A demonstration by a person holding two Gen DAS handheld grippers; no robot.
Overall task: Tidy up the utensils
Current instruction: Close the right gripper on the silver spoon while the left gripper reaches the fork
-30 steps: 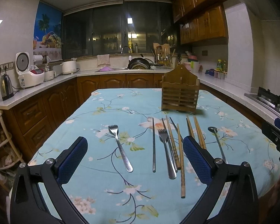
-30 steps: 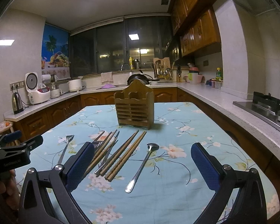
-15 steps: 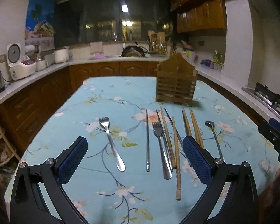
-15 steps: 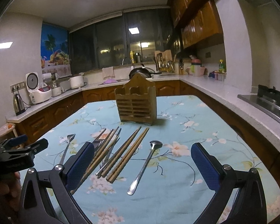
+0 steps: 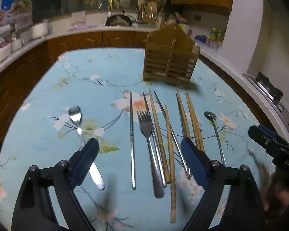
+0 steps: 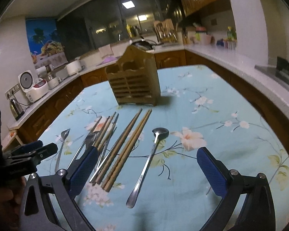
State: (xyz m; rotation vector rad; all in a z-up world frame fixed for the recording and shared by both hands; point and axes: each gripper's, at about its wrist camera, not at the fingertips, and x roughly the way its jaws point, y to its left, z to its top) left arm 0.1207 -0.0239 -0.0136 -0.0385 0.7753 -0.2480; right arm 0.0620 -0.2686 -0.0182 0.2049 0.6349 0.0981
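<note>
Left wrist view: sits behind left gripper (image 5: 139, 160), low over near end of table (image 5: 82, 80), looks along it and downward at utensil row; wooden holder (image 5: 170, 65) ahead, right of centre, counter beyond.

Right wrist view: behind right gripper (image 6: 147, 166), further right, a little less steep, tilted; holder (image 6: 134, 80) left of centre, spoon (image 6: 150, 154) between blue pads.

Shared: holder, chopsticks, forks, spoon (image 5: 214, 132), floral cloth, back counter. Each view catches other gripper at frame edge.
</note>
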